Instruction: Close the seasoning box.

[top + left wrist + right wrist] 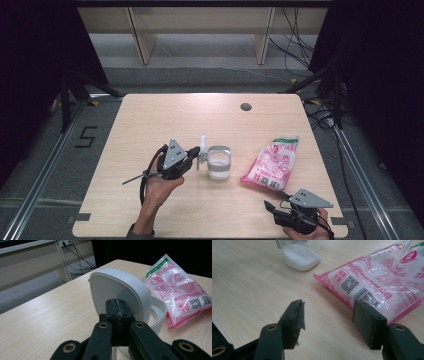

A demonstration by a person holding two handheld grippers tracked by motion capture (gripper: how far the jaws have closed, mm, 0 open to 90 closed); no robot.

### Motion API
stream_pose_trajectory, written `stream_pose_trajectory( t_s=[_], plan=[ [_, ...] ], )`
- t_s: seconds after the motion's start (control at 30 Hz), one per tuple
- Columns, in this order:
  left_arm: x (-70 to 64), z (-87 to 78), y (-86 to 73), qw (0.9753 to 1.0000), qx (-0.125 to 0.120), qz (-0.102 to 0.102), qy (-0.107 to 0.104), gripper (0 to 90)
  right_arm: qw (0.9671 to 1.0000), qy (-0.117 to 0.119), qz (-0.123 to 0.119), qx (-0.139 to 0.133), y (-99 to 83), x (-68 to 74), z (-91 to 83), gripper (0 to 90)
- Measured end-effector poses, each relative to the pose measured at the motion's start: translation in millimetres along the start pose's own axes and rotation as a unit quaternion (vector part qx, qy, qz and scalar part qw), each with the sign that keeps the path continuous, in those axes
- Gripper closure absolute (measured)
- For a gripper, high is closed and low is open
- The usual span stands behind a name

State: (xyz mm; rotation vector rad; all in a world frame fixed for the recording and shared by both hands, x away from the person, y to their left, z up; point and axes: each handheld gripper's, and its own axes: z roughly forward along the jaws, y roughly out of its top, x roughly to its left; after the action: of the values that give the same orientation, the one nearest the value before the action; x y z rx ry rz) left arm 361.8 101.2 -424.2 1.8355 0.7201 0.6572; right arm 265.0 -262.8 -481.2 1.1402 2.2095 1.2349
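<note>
While the left gripper (117, 312) is pinching the stiff white plastic flip lid (117, 290) of the clear glass jar (219, 162) — light, hinged — the right gripper (327, 317) is gaping beside the floppy pink-printed bag (382, 282).

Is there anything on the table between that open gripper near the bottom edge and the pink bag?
Nothing visible. The right gripper has its jaws spread, with bare table leading to the pink bag, whose near corner already lies by one jaw. The jar stands off to the side, its lid pinched by the left gripper.

Left gripper (192, 159) at jar (219, 163) lid (203, 149), mid-table (150, 120); bag (272, 164) right of jar; right gripper (272, 210) near front-right corner.
</note>
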Motion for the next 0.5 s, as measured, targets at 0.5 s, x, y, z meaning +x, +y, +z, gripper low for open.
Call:
stream_pose_trajectory(
  t_s=[0.5],
  plan=[
    [-1.5,2.2,1.1,0.9999,-0.008,0.011,-0.001,89.3,1.0000,-0.001,0.001,0.005,-0.1,1.1,-0.1,42.6]
  ],
)
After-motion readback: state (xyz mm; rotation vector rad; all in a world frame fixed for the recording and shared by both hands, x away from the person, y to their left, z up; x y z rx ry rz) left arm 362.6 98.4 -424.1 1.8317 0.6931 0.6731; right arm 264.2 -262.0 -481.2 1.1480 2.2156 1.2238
